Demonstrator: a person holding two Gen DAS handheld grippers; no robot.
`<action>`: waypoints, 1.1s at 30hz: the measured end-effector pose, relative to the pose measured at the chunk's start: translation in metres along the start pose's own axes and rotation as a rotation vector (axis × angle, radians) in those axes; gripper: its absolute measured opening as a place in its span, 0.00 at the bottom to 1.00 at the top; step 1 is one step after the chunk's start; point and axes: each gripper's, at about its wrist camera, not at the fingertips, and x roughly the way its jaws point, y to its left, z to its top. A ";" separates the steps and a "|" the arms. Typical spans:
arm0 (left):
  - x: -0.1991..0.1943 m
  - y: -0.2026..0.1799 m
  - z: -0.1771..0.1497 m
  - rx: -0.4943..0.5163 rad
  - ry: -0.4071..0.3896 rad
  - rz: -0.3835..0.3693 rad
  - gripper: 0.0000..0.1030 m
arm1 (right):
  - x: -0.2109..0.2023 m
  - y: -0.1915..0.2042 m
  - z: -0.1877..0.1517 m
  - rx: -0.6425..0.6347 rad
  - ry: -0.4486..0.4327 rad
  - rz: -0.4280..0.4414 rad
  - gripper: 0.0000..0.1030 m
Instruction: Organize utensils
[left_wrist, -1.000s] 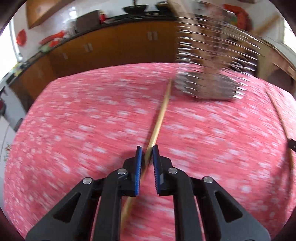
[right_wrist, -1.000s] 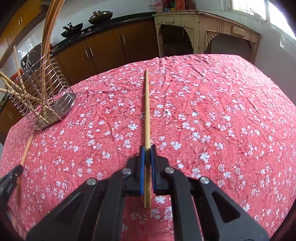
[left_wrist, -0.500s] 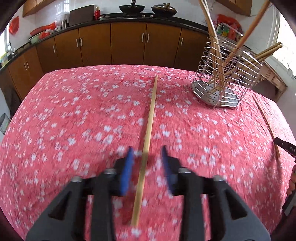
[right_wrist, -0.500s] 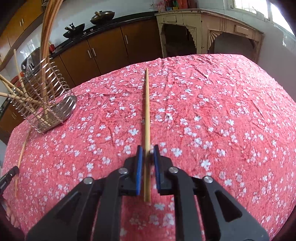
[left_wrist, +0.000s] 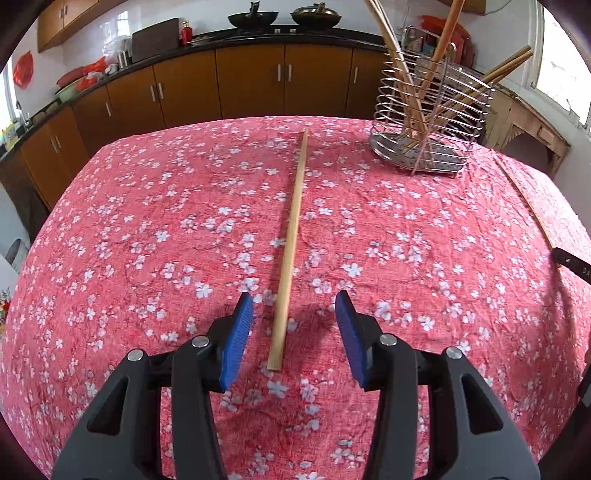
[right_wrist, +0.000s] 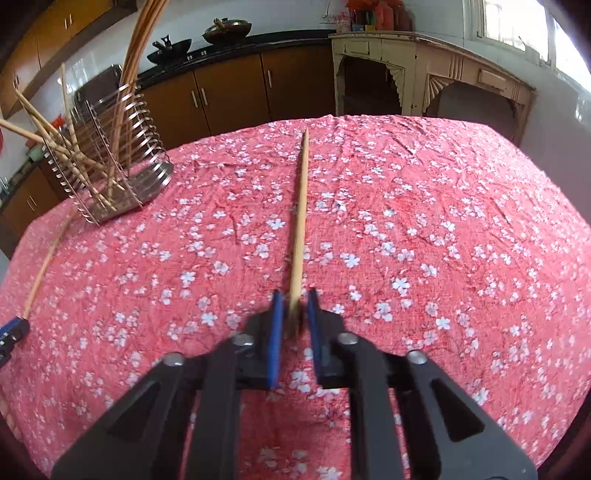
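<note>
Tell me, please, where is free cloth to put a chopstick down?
Free: the tablecloth left of the left chopstick, and right of the right chopstick toward the table edge. Crowded: around the wire holder.

We note a red tablecloth (left_wrist: 155, 236) printed with small white flowers, lightly creased, covering the whole work surface. Behind it we observe a run of brown base cabinets (left_wrist: 221, 85) with metal bar handles, under a dark countertop (left_wrist: 295, 31). On that countertop we record two dark woks (left_wrist: 253, 17) side by side, a small red bottle (left_wrist: 186, 30) and a dark board (left_wrist: 155, 42) leaning on the tiled wall. In the right wrist view we find a worn cream sideboard (right_wrist: 424, 70) with arched openings against the far wall, beneath a bright window (right_wrist: 517, 26). Several containers stand on its top, too blurred to identify.
</note>
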 end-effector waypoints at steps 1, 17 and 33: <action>0.001 -0.001 0.000 0.010 0.002 0.019 0.40 | 0.001 -0.002 0.001 0.008 0.000 -0.003 0.08; 0.019 -0.026 0.025 -0.019 -0.003 0.038 0.12 | 0.011 -0.030 0.014 0.095 -0.013 -0.073 0.08; -0.005 -0.016 -0.008 0.086 0.002 -0.029 0.42 | 0.000 -0.026 0.000 0.052 -0.004 -0.041 0.10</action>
